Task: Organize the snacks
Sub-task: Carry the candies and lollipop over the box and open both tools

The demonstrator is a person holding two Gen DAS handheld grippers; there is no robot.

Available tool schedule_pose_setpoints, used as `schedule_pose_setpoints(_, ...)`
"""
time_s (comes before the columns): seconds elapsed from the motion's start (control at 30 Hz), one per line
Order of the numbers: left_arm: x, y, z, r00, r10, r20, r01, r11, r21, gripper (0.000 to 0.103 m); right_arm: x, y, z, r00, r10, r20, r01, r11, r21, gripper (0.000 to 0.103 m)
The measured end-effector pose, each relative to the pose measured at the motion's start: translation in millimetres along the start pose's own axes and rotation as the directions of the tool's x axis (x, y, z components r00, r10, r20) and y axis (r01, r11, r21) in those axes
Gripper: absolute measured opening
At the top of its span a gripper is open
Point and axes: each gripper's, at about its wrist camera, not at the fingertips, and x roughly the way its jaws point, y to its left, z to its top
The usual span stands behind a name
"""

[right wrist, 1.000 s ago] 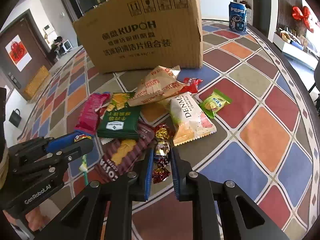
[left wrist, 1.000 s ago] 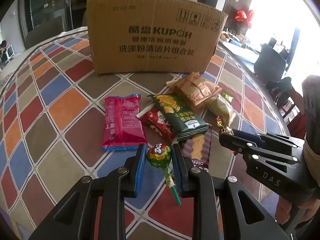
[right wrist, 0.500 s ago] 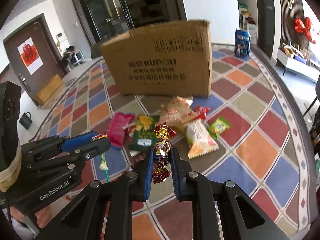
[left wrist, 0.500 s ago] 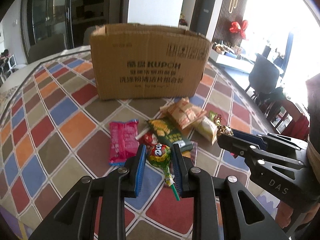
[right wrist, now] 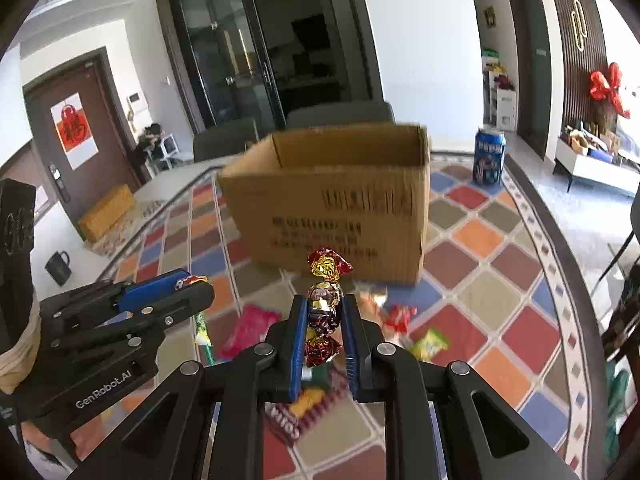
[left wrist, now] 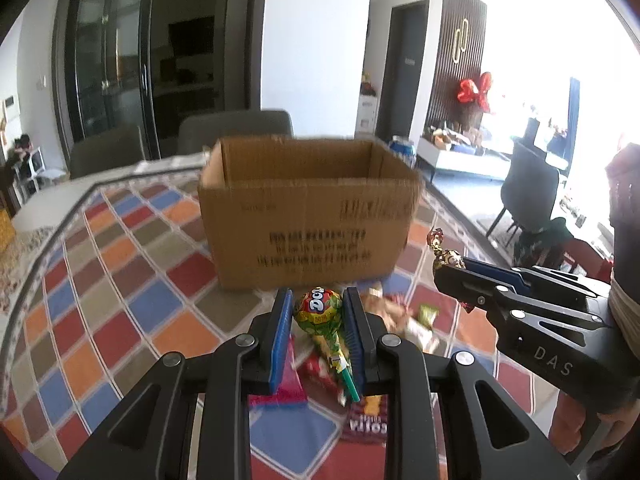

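My left gripper (left wrist: 318,312) is shut on a green and red lollipop (left wrist: 319,309), its green stick hanging down. My right gripper (right wrist: 324,314) is shut on a foil-wrapped candy (right wrist: 325,304) in red and gold. Both are raised above the table, short of an open cardboard box (left wrist: 308,216), which also shows in the right wrist view (right wrist: 340,204). The right gripper appears in the left wrist view (left wrist: 452,266), and the left gripper in the right wrist view (right wrist: 192,286). Several snack packets (right wrist: 252,328) lie on the table below the grippers.
A checkered tablecloth (left wrist: 120,272) covers the table. A blue Pepsi can (right wrist: 489,156) stands right of the box. Grey chairs (left wrist: 236,130) stand behind the table. A dark chair (left wrist: 528,192) is at the right.
Both grippers have risen from the snack pile, carrying the lollipop and the candy. The views have tilted up, so the box's open top now shows.
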Motion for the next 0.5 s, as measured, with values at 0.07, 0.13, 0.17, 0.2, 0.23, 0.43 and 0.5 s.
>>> schedule_pose_setpoints(0.07,-2.4,0.1,9.2,1.000,0.004,0.023,-0.004,1.000,0.007,0.026,-2.1,0.2,9.3,1.000,0.005,0.021,-0.005,1.000,-0.002,0.018)
schedule_pose_setpoints(0.13,-4.9,0.9,20.8,0.999,0.011,0.050,-0.011,1.000,0.015,0.026,-4.1,1.0,19.8,0.999,0.008,0.044,-0.008,1.000,-0.009,0.018)
schedule_pose_setpoints(0.17,-6.0,1.3,25.2,0.998,0.014,0.061,-0.015,1.000,0.018,0.026,-5.1,1.5,25.4,0.998,0.010,0.058,-0.009,1.000,-0.012,0.018)
schedule_pose_setpoints(0.2,-7.0,2.0,30.5,0.997,0.018,0.073,-0.020,1.000,0.021,0.026,-6.0,1.9,32.2,0.997,0.012,0.070,-0.011,1.000,-0.017,0.018)
schedule_pose_setpoints(0.23,-7.6,2.9,37.9,0.996,0.023,0.087,-0.025,0.999,0.024,0.026,-6.8,1.9,38.2,0.997,0.014,0.081,-0.012,1.000,-0.018,0.018)
schedule_pose_setpoints(0.43,-2.2,12.6,72.7,0.994,0.019,0.107,-0.021,1.000,0.013,0.026,-7.0,6.0,73.6,0.992,0.023,0.125,-0.018,0.999,-0.035,0.018)
schedule_pose_setpoints(0.5,-1.4,14.3,81.7,0.993,0.024,0.115,-0.026,1.000,0.016,0.026,-5.8,7.4,86.0,0.990,0.021,0.138,-0.015,0.999,-0.044,0.018)
